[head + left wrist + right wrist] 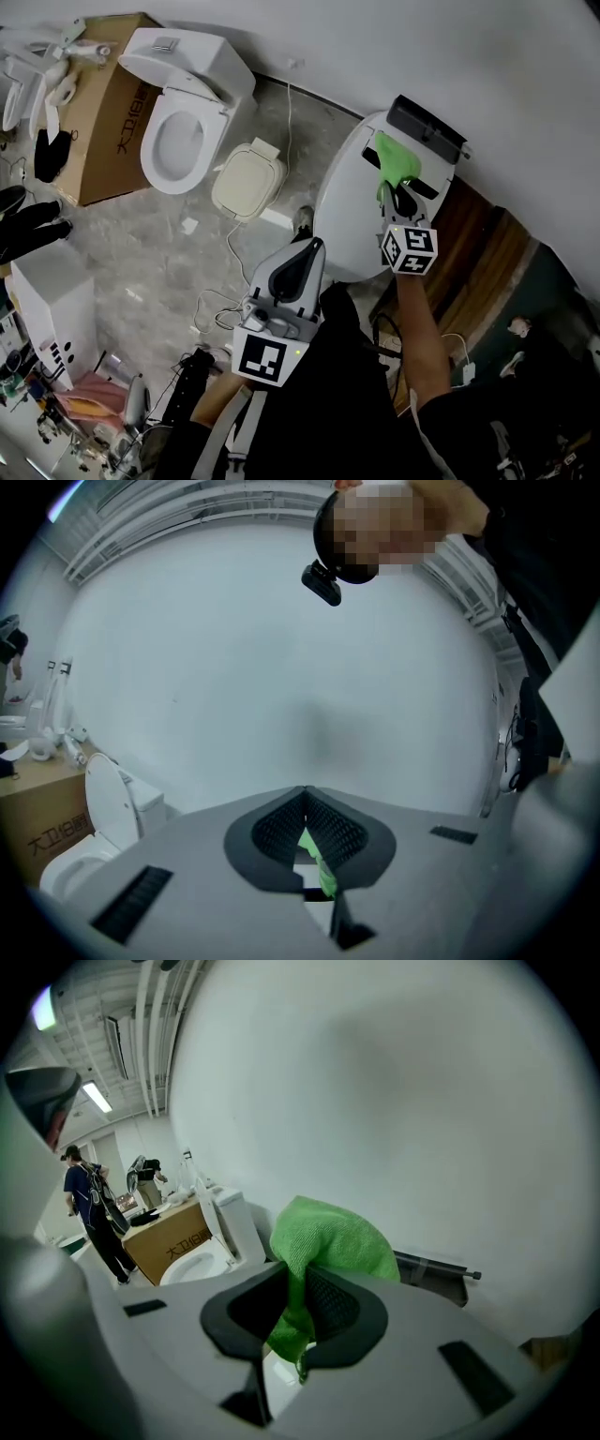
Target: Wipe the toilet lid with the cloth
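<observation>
Here the right claw (396, 192), clamped on the cloth (397, 161), is at the far end of the toilet lid (342, 211), whose length runs back toward the shut, empty left claw (311, 251).

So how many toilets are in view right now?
2: the closed toilet under the right gripper and its cloth, and an open toilet beside the cardboard box. Others may be off-frame.

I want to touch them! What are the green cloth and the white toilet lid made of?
The green cloth looks like soft microfibre fabric, matte and fuzzy, bunched in folds in the right hand-held gripper. The toilet lid is probably hard plastic, smooth and faintly glossy white; ceramic can't be ruled out.
</observation>
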Demonstrator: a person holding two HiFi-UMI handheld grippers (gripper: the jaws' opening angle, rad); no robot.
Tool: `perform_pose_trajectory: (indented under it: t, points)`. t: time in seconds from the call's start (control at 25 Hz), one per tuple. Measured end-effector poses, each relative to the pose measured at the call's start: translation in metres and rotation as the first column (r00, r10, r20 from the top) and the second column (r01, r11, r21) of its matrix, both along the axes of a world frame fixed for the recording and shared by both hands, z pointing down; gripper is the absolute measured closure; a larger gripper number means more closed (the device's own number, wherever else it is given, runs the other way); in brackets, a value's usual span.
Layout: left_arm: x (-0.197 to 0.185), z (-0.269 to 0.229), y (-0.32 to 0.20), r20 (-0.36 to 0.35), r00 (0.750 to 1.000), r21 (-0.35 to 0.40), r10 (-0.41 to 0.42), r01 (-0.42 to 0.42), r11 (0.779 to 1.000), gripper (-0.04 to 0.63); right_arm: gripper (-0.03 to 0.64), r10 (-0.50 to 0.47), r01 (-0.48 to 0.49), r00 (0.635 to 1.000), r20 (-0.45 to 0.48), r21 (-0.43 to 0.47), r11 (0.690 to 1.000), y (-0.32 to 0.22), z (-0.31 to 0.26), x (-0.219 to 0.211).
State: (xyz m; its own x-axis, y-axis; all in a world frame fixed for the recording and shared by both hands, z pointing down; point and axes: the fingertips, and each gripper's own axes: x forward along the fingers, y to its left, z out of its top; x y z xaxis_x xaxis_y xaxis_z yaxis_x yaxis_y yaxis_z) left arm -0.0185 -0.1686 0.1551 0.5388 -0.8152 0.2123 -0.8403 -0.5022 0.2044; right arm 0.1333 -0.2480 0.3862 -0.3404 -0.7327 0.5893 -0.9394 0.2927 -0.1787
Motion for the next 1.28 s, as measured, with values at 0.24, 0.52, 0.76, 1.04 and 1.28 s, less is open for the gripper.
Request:
perform_pose_trajectory:
  t: [0.24, 0.52, 0.76, 1.04, 1.28]
  points:
    - [-0.008, 0.044, -0.018, 0.007, 1.0, -0.034, 0.03, -0.03, 0.999, 0.598, 0.551, 0.004, -0.01, 0.997, -0.081, -0.068, 0.998, -0.031, 0.089, 0.001]
    - [-0.011, 0.089, -0.035, 0.014, 0.999, -0.058, 0.047, -0.046, 0.997, 0.598, 0.551, -0.016, -0.003, 0.993, -0.115, -0.168, 0.986, -0.046, 0.18, 0.002]
    - [-0.014, 0.113, -0.044, 0.01, 0.999, -0.088, 0.037, -0.036, 0.995, 0.598, 0.551, -0.067, 0.025, 0.984, -0.165, -0.246, 0.969, -0.04, 0.238, -0.001]
    - [-0.019, 0.123, -0.051, 0.015, 0.999, -0.093, 0.029, -0.028, 0.995, 0.598, 0.551, -0.136, 0.06, 0.966, -0.218, -0.326, 0.943, -0.035, 0.28, -0.011]
    - [-0.04, 0.127, -0.053, 0.018, 0.999, -0.106, -0.029, 0.031, 0.994, 0.598, 0.551, -0.245, 0.129, 0.926, -0.286, -0.369, 0.92, -0.033, 0.293, -0.024]
